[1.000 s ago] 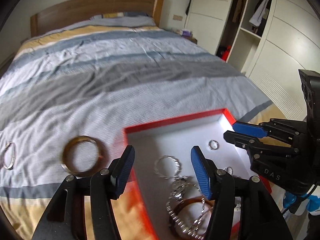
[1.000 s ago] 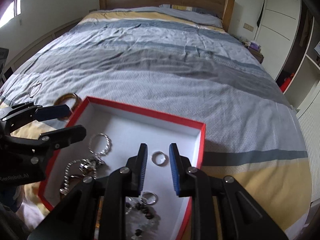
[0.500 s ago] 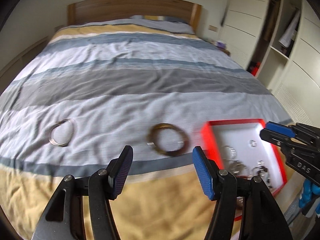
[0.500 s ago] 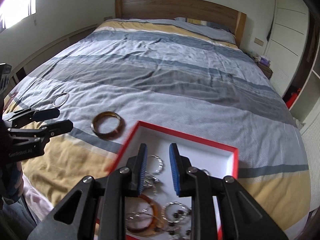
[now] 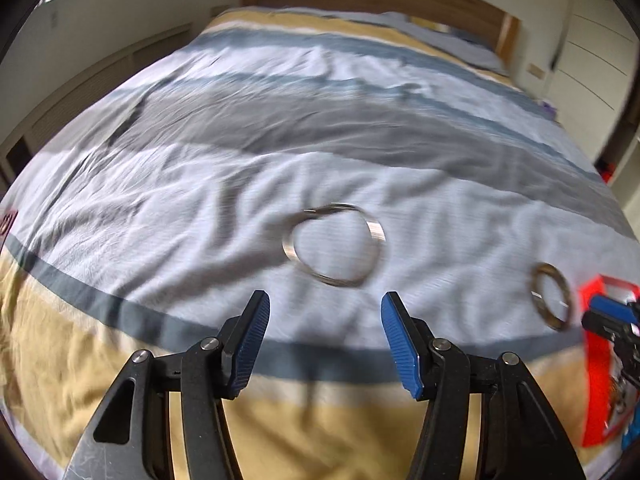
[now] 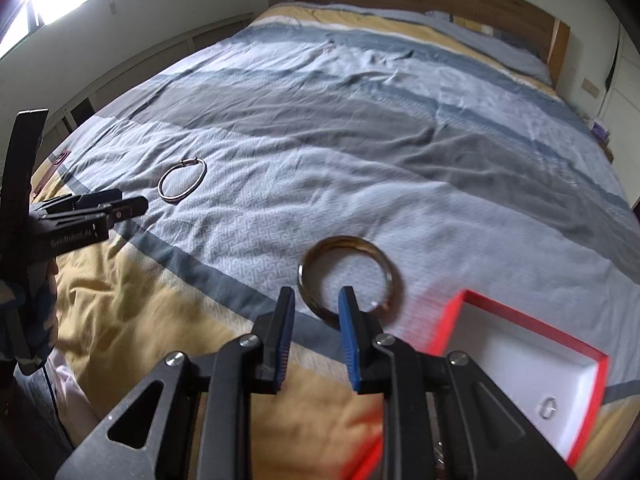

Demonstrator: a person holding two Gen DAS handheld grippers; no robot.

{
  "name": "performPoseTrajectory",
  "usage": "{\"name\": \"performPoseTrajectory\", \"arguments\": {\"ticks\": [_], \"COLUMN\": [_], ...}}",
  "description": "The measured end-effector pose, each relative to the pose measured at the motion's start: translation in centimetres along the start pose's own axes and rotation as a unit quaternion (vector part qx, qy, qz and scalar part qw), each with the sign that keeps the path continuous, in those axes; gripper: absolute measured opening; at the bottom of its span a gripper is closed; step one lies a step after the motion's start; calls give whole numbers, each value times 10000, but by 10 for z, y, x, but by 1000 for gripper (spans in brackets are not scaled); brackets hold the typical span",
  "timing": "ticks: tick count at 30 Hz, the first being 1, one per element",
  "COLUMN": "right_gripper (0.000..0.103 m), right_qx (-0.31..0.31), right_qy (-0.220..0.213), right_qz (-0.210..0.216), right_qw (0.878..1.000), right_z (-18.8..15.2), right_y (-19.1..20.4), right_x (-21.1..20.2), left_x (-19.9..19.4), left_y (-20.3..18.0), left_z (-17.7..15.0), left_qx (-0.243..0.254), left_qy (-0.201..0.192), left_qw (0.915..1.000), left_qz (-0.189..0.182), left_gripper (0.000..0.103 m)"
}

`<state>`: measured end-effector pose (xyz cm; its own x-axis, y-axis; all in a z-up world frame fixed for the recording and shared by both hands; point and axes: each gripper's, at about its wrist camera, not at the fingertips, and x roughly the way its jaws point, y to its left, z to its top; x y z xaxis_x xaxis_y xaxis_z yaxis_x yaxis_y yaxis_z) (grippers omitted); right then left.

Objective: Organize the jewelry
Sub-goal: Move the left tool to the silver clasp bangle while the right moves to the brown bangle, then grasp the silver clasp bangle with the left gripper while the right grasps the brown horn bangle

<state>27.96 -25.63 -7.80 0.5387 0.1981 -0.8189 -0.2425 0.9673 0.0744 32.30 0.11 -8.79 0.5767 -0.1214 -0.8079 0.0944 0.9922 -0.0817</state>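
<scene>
left gripper [image 6: 120, 206] reads "genrobot.ai", jaws closing, empty; right gripper [image 6: 316, 308] jaws narrowly spread, empty.

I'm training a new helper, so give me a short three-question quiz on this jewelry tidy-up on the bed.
1. True or false: the brown bangle lies inside the box.
2. How many bangles lie on the bedspread?
3. What lies just beyond the right gripper's fingers? A necklace, B brown bangle, C watch.
Key: 1 false, it lies beside the box; 2 two, the brown bangle and the silver bangle; 3 B.
</scene>
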Motion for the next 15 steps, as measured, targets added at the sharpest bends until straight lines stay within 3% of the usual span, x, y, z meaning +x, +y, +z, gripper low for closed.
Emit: {"name": "performPoseTrajectory", "arguments": {"ticks": [9, 12, 15], "right_gripper": [22, 22, 22], "right_qx": [7, -3, 48], "right_qy": [394, 476, 527], "right_qz": [290, 333, 395], "right_qw": [9988, 9983, 9978], "right_z": [8, 7, 9], "right_y": [3, 4, 2], "right_x": [51, 61, 67], "left_x": [48, 57, 70], "left_y": [31, 25, 14], "left_z": [26, 28, 30], "left_qx": [-467, -336, 29], "left_qy": [251, 319, 437], "left_qw": [9985, 9988, 9990], "left_qz": [-114, -169, 103], "left_gripper": [49, 49, 49]}}
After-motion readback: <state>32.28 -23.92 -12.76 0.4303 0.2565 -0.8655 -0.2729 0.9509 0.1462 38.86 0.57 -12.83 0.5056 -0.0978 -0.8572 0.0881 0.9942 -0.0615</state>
